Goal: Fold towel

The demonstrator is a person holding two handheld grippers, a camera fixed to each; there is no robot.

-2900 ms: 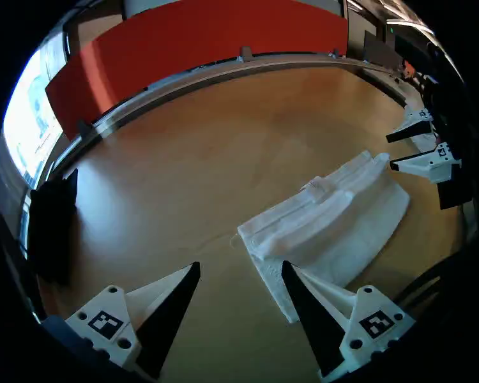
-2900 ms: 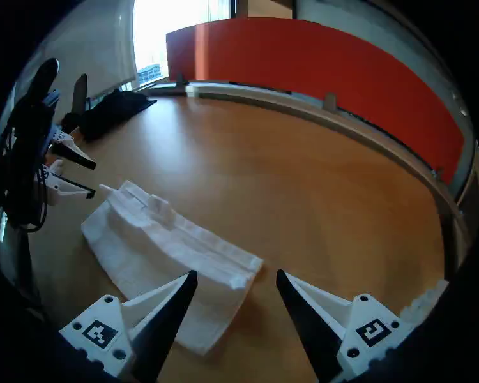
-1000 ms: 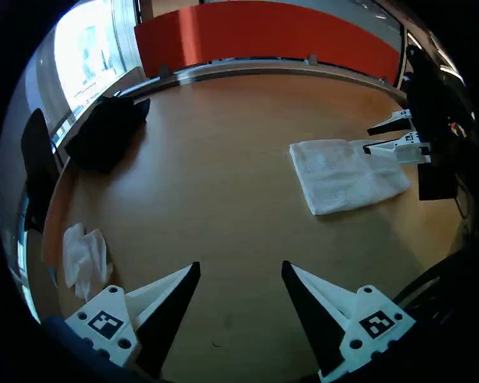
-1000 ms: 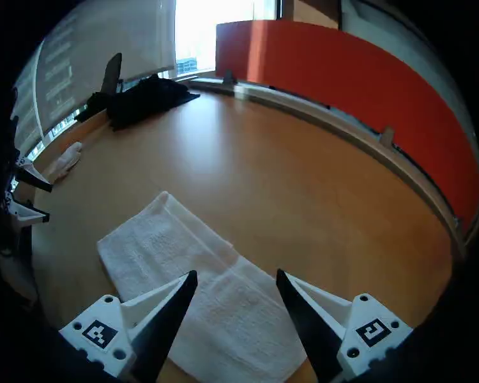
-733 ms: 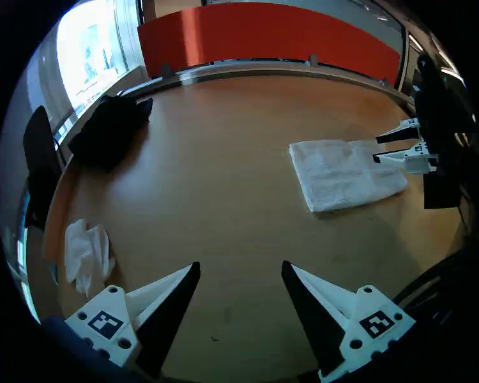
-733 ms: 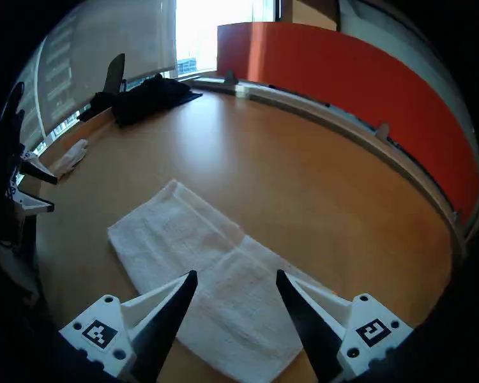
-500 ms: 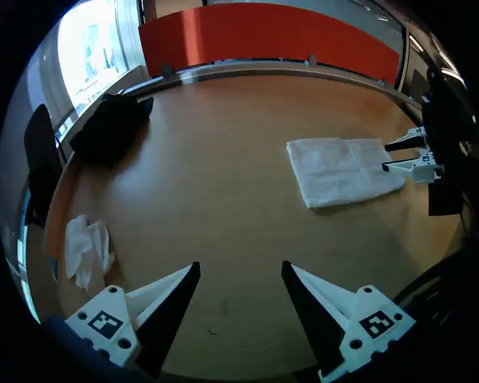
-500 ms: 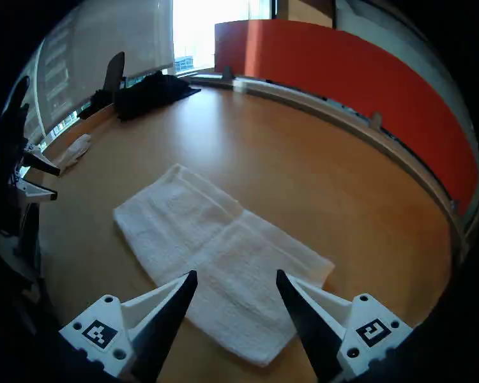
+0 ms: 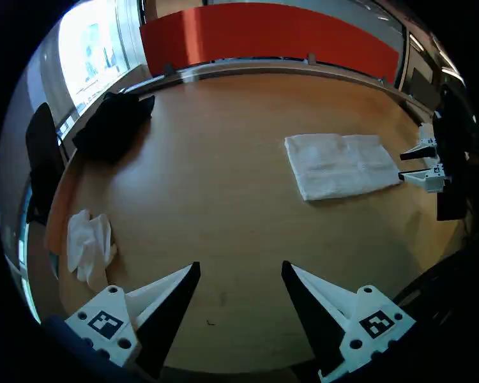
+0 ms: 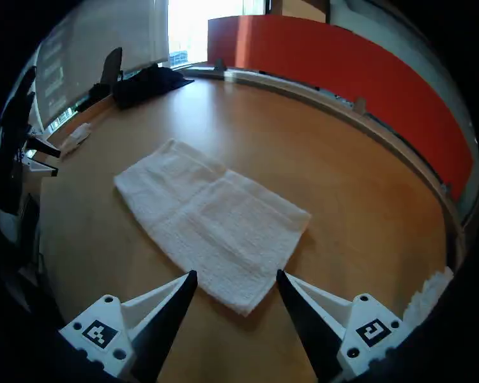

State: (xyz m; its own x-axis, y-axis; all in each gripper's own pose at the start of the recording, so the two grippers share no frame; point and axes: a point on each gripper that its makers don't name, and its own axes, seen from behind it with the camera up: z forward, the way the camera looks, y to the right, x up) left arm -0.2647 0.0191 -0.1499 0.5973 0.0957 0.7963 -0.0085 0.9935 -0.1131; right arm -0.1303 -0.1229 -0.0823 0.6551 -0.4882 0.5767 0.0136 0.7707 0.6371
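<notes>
Left claw [image 9: 239, 265]: jaws spread wide, nothing held, over bare bench [image 9: 227, 210]. Right claw [image 10: 235, 273]: jaws likewise wide apart, empty. Towel [image 10: 211, 217] lies flat on the bench as a folded rectangle. Its near corner shows just ahead of the right claw, between its fingertips, not gripped. From the left claw the towel sits well ahead and to the right. Crumpled white cloth [image 9: 89, 246] lies left of the left claw, at the bench edge. Dark heap [image 9: 112, 124], possibly a bag or garment, far ahead-left. Red partition [image 9: 265, 32] stands behind the bench's far rim.
</notes>
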